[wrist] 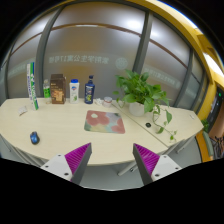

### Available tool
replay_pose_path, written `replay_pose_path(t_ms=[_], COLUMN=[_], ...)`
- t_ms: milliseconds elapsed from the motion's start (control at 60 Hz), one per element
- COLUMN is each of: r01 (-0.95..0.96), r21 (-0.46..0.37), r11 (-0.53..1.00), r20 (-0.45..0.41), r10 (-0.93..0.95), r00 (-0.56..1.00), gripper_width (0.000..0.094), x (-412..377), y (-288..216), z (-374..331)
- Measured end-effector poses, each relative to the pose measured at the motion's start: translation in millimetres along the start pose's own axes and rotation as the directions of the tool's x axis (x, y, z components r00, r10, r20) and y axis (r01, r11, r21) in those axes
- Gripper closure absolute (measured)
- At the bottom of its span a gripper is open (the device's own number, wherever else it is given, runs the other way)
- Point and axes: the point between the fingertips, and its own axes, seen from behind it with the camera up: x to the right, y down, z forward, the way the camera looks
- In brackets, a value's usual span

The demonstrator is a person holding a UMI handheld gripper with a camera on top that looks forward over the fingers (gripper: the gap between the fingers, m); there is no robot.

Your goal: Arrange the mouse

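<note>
- Gripper (pixel 112 160) with its two magenta-padded fingers sits spread wide apart, nothing between the pads; it hangs back off the near edge of the long pale wooden table (pixel 70 135), so it's nowhere close to grabbing anything yet
- small dark blue-black computer mouse (pixel 34 138) is lying on that table, off beyond the left finger and well apart from it; too small here to tell which way it points
- colourful rectangular mouse mat (pixel 104 121) lies near the middle of the table, ahead of the fingers and well apart from the mouse; my guess is that's where the mouse belongs
- handling-wise I'd expect the mouse to be light, rigid and smooth plastic; domed top probably slippery, so I'd pinch it across the two flat sides, low down, rather than over the hump
- other stuff to steer round: leafy green potted plant (pixel 142 92) past the mat; a dark bottle with a blue label (pixel 90 91) among some containers along the back edge
</note>
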Motion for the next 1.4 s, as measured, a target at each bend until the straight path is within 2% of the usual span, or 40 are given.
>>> replay_pose_path(t_ms=[150,283,467,767,1000,1067,1167,1250,1400], r01=[0.002,-0.007,-0.013,0.04,0.118,0.125,0.139,0.129,0.176], r21=[-0.045,-0.107,-0.147,-0.108,-0.087,-0.089,-0.082,-0.085,-0.047], r11=[0.999,0.994,0.989,0.993,0.989,0.988,0.987,0.988,0.983], r20=[-0.031,-0.014,0.103,0.296,0.313,0.314,0.326,0.381,0.43], r10=[-0.003,0.005,0.028,-0.007,-0.085,-0.091,-0.105,-0.087,-0.139], r00=[1.0,1.0,0.994,0.955,0.946,0.945,0.94,0.92,0.892], gripper_width=[0.0081,0.0084,0.0082,0.0083,0.0092,0.0128,0.0241,0.0401,0.0516], x=[-20,-73,-199,-381,-425,-426,-426,-436,-440], y=[43,89,121,91,69,63,58,57,52], z=[-9,-16,-7,64,126,137,150,154,156])
